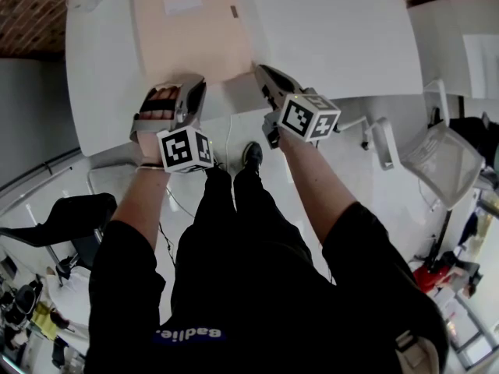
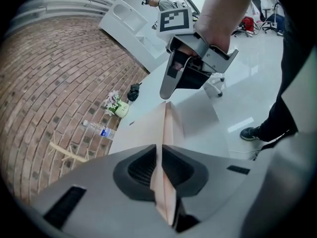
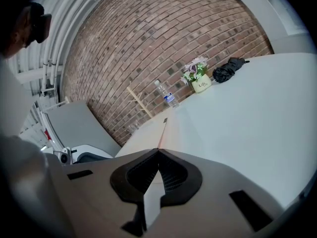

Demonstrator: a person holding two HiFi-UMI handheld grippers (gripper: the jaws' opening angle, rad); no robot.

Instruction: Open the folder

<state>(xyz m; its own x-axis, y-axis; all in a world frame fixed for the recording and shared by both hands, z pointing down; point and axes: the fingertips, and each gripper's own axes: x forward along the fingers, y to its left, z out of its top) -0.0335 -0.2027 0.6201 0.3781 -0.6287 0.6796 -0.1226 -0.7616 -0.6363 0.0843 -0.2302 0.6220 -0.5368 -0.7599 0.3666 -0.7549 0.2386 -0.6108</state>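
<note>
As the pale-pink card folder (image 1: 191, 37) looks light & floppy, lift 1 cover; your left gripper (image 2: 159, 150) & right gripper (image 3: 157, 151) jaws pinch it by white worktop's (image 1: 335, 37) near edge.

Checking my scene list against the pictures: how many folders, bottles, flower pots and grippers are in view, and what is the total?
folder: 1
bottle: 1
flower pot: 1
grippers: 2, the left gripper and the right gripper
total: 5
</note>
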